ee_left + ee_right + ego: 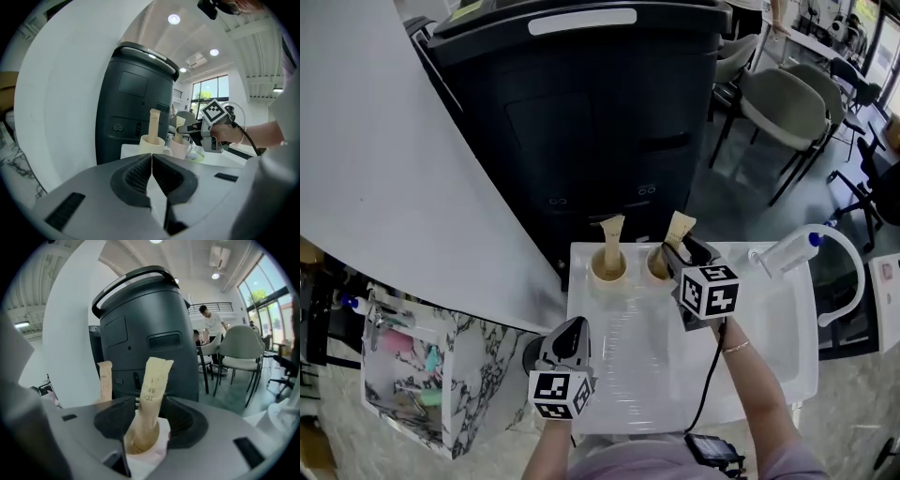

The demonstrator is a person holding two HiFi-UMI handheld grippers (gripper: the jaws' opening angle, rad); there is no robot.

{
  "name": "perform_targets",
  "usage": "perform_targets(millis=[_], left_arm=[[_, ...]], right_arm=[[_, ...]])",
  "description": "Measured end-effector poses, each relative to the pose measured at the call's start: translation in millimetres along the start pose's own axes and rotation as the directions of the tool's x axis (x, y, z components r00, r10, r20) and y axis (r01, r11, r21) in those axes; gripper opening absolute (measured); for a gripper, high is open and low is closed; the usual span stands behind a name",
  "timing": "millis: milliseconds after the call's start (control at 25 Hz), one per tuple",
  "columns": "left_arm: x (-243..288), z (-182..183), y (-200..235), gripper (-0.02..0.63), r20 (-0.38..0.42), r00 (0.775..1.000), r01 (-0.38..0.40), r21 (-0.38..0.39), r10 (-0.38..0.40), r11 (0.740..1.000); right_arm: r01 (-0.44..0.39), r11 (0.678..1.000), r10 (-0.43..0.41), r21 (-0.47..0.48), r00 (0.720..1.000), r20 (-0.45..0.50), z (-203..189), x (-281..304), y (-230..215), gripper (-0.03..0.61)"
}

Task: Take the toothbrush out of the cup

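Observation:
Two cream cups stand side by side at the far edge of the white table (769, 337). Each holds an upright paper-wrapped toothbrush. My right gripper (673, 251) is at the right cup (655, 269). In the right gripper view it (149, 420) is open, with one jaw on each side of the wrapped toothbrush (152, 390), close to it. That toothbrush (680, 228) leans slightly right in the pinkish cup (152, 453). The left cup (608, 268) with its own toothbrush (612, 232) is untouched. My left gripper (573, 325) hovers at the table's near left edge, shut on nothing (152, 164).
A tall black machine (581, 122) stands just behind the cups. A clear bottle with a blue cap (786, 251) lies at the table's far right. A marbled box of items (417, 375) sits to the left, and chairs (787, 108) stand at the back right.

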State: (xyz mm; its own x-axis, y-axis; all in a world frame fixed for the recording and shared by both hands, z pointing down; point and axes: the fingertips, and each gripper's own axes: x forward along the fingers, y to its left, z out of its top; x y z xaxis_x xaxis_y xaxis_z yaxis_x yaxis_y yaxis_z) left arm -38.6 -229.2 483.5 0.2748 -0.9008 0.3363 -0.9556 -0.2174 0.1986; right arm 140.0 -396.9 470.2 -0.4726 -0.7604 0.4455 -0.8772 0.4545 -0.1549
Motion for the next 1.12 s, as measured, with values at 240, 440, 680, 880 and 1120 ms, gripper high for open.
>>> perform_targets(millis=[240,440,680,880,1120], left_arm=[[-3,-7,7,0.002,-0.007,1.0,-0.031,-0.021,0.03,0.999],[-10,-7,12,0.002,0.005,0.999,-0.042,-0.026,0.043,0.999],[-19,-4,10,0.002,0.025,0.999,-0.028,-0.027,0.029,0.999],[-29,-2,8,0.002,0.044,0.999,0.004,-0.019,-0.003,1.0],[-48,-5,11,0.002,0.054,0.998,0.037,-0.014,-0.037,0.999]], right_arm=[[-0.001,1.0,0.0,-0.026,1.0,-0.014,1,7,-2,0.13],[0.011,1.0,-0.01,-0.024,0.999,0.041,12,-2,5,0.073],[0.041,0.999,-0.035,-0.035,0.987,0.16,43,-34,15,0.06],[0.07,0.997,-0.056,-0.035,0.953,0.297,77,-79,32,0.06],[0.039,0.999,-0.028,-0.024,0.931,0.364,92,-140,66,0.058]])
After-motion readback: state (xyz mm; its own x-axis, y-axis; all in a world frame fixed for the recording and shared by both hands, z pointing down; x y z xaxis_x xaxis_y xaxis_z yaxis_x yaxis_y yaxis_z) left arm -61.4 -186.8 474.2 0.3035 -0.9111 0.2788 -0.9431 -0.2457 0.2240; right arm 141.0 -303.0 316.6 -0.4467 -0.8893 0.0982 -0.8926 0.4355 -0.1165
